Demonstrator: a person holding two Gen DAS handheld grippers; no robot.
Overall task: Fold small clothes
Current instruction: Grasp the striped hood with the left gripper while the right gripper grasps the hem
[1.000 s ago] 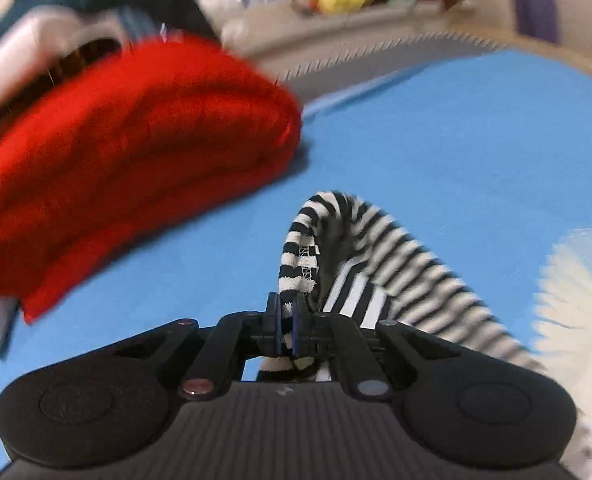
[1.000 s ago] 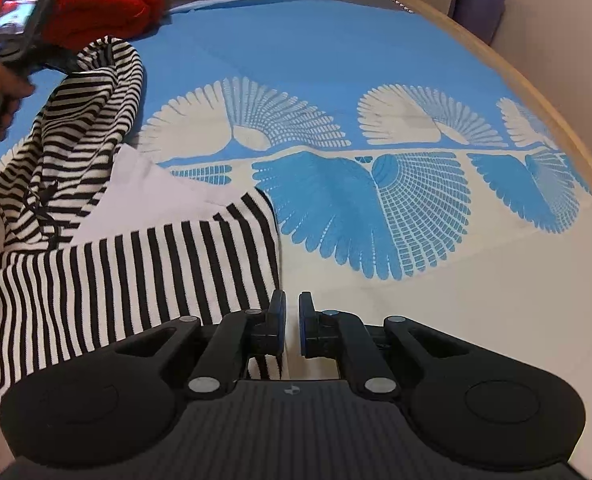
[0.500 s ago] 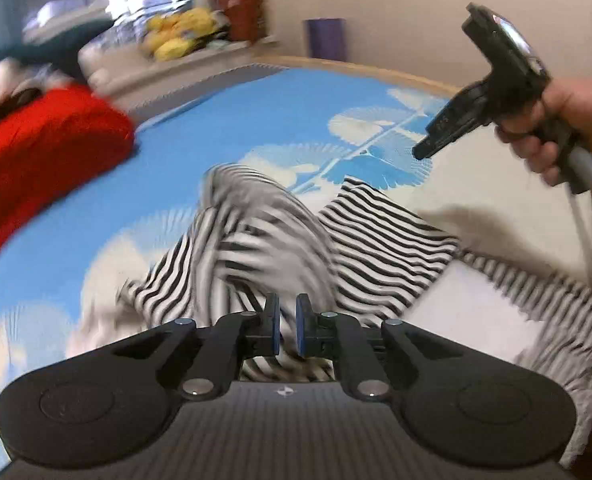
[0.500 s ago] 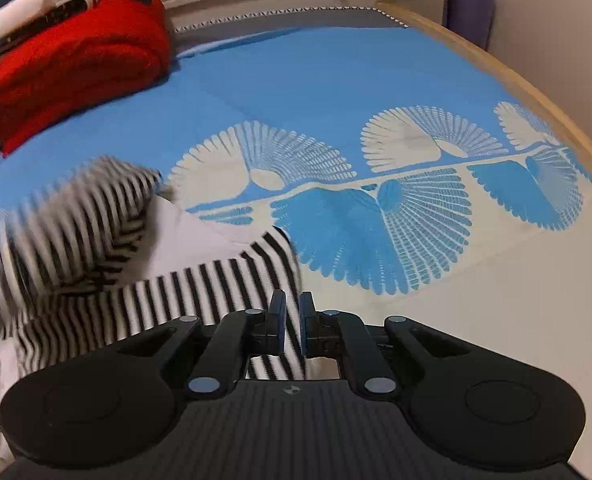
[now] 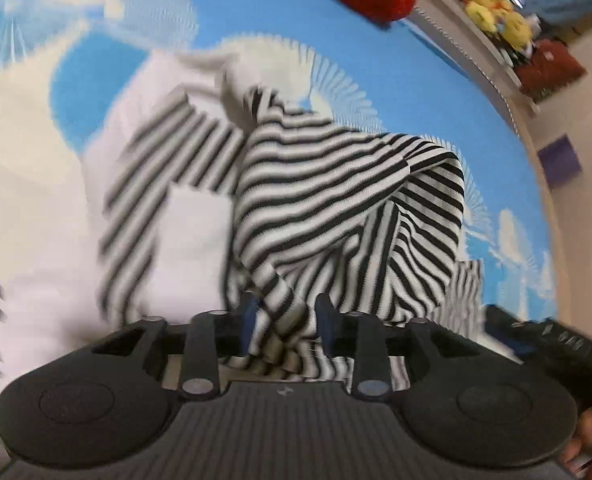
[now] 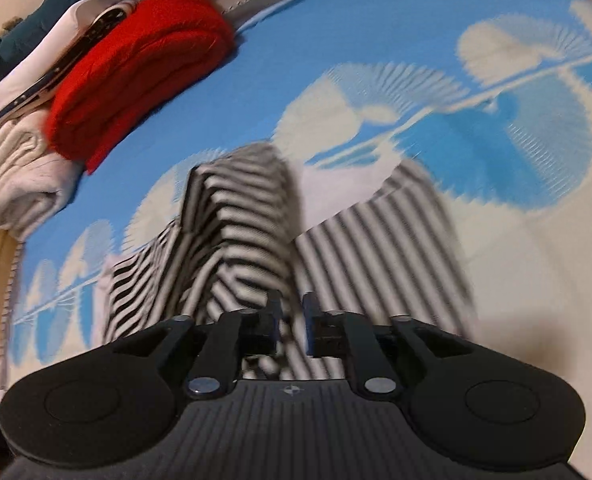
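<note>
B&w striped garment [image 5: 335, 208] lies bunched on the blue mat [image 5: 256, 8] w/ white fan pattern, partly folded over itself; a plain white panel shows on its left side in left wrist view. One striped fold rises as a ridge, w/ flatter striped cloth [image 6: 375, 248] to its right in right wrist view.

Left gripper [image 5: 284, 316]: jaws opening, a striped fold sits in the gap, pads apart and not pressing it. Right gripper [image 6: 290, 312]: jaws opening too, narrow gap, striped cloth under and between them; the blur hides any contact.

Further out: folded red knit [image 6: 136, 68] near mat's far edge, beside a stack of pale and dark clothes [image 6: 24, 168]. Yellow plush toys [image 5: 495, 8] on a ledge beyond the mat. Both views are motion-blurred.
</note>
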